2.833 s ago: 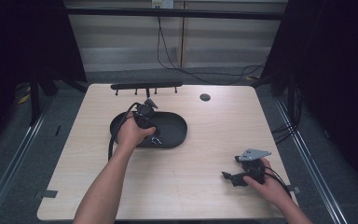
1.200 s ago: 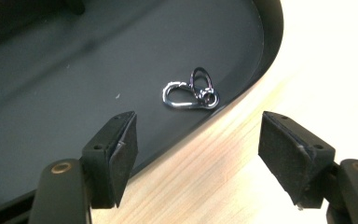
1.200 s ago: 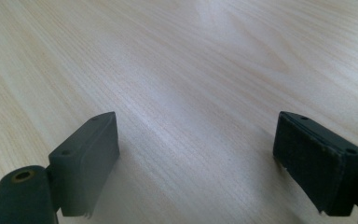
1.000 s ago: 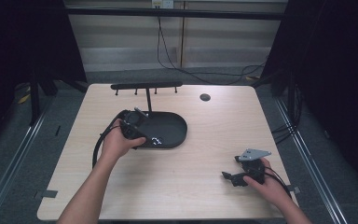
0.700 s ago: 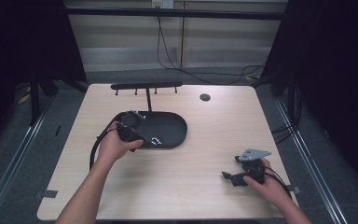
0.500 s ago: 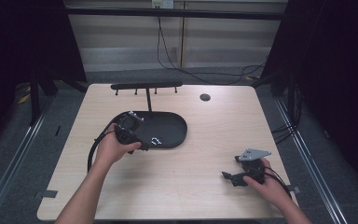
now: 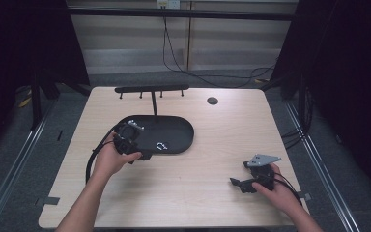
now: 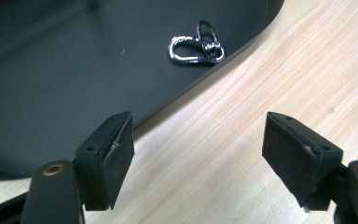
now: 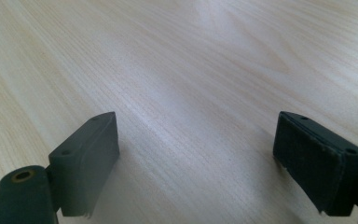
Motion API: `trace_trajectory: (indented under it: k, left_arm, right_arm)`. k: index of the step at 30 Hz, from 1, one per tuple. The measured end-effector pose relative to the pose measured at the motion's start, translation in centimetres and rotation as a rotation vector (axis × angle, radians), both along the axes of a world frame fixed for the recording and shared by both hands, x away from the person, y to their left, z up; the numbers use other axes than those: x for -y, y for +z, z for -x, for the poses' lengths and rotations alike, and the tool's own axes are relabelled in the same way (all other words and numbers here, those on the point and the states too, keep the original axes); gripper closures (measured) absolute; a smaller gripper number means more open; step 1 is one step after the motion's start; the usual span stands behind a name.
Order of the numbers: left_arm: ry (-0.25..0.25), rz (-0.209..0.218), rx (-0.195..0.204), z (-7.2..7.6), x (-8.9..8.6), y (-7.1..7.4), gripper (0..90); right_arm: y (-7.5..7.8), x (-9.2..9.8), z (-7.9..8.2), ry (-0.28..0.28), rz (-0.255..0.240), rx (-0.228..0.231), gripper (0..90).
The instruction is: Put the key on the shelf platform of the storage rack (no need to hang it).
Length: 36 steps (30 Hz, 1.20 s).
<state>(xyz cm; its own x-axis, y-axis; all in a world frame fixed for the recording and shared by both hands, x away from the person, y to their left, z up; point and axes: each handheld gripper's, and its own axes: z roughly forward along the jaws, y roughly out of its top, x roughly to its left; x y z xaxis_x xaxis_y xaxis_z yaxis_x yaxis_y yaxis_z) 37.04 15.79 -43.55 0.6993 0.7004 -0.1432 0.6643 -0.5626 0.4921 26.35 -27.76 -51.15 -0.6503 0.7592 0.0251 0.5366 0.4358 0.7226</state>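
While my left gripper (image 7: 145,154) hangs over the near-left rim of the black tray (image 7: 183,133), its jaws have just been opening and stand apart with nothing between them. The small metal clip (image 8: 198,45) lies on the tray near its edge, at about twelve o'clock from my jaws. I judge this the step just after setting it down; next I back away. My right gripper (image 7: 239,182) rests spread on the table (image 7: 222,203), at four o'clock from the tray.
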Motion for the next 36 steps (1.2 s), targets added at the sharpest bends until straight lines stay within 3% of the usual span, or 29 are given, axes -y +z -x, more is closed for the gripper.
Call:
trace_trajectory:
  k: [28,36]
  left_arm:
    - [-0.003,0.015,0.0,2.4,-2.7,-2.6,24.1]
    - [-0.007,-0.025,-0.017,3.2,-3.4,-4.1,24.0]
  right_arm:
    - [0.0,0.0,0.0,0.0,0.0,0.0,13.8]
    - [0.0,0.0,0.0,0.0,0.0,0.0,13.8]
